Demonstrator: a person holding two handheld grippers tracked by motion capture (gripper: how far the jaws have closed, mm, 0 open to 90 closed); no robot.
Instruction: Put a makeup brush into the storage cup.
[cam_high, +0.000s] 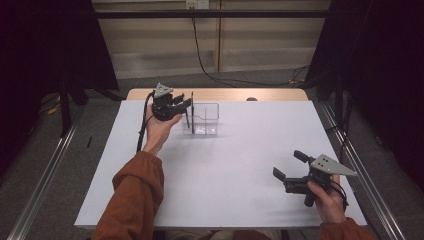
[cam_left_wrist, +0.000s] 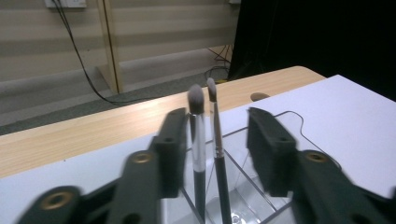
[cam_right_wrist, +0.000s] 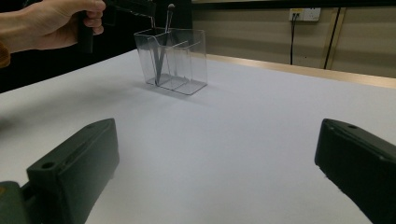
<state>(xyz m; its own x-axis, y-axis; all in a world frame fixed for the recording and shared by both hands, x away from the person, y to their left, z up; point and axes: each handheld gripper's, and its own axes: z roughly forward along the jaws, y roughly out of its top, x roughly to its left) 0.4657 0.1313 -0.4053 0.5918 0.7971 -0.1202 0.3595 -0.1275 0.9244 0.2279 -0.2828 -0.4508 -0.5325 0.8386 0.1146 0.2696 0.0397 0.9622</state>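
Standing in the clear organizer (cam_high: 206, 119), two makeup brushes (cam_left_wrist: 205, 140) rose between the left gripper (cam_left_wrist: 219, 149), spread and untouching. The right gripper (cam_high: 290, 167) was spread above the desk (cam_high: 230, 170).

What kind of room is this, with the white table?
Probably a lab or studio set up for recording: dark curtains flank a lone table, metal rails run along the floor, and cables trail from a wall socket.
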